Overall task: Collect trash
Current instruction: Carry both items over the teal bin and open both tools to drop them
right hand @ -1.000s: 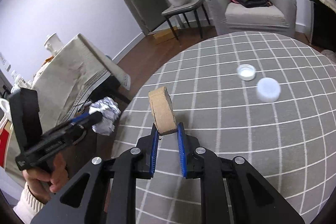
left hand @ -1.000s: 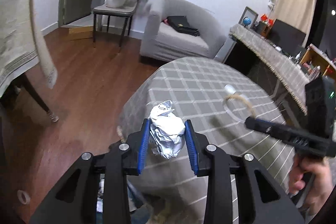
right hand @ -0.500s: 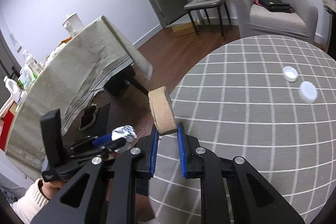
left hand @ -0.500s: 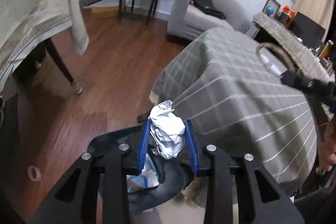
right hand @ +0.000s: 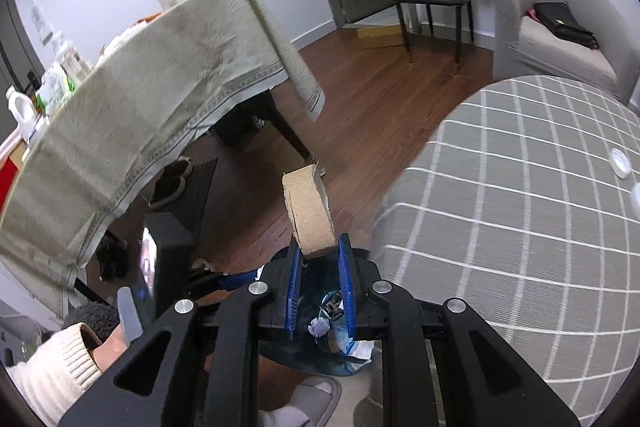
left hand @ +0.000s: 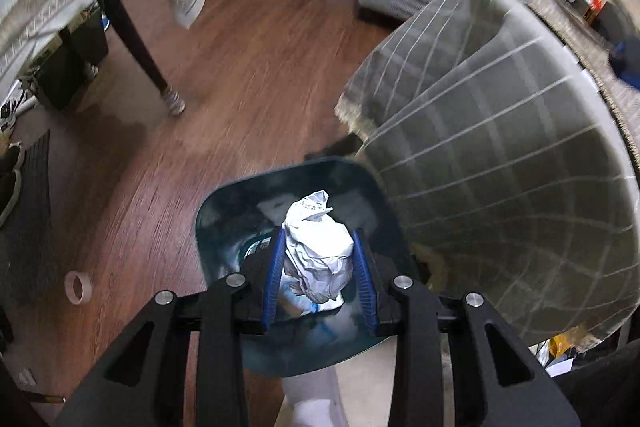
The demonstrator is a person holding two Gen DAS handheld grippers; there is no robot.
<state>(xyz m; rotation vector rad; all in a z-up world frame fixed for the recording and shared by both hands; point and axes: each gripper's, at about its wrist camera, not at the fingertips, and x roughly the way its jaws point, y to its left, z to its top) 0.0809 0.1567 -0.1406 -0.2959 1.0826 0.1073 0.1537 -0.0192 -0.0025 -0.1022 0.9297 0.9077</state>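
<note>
My left gripper (left hand: 318, 251) is shut on a crumpled ball of white paper (left hand: 318, 251) and hangs directly over a dark blue bin (left hand: 224, 211) on the floor. Some trash lies inside the bin. In the right wrist view my right gripper (right hand: 318, 263) is shut on a brown cardboard tape ring (right hand: 310, 211), held upright. It is above the same bin (right hand: 304, 355), at the round table's edge. The left gripper's blue fingers (right hand: 236, 277) show low at the left, held by a hand in a cream sleeve (right hand: 52, 367).
The round table with a grey checked cloth (left hand: 500, 155) stands right beside the bin. Two white caps (right hand: 619, 161) lie on it. A second table with a beige cloth (right hand: 140, 99) is to the left. A roll of tape (left hand: 78, 287) lies on the wooden floor. A slippered foot (right hand: 308, 399) is below.
Both grippers left the round table's top and swung towards the floor. The left one sank with the paper ball until the bin lay under it. The right one carried the ring to the table's edge.
</note>
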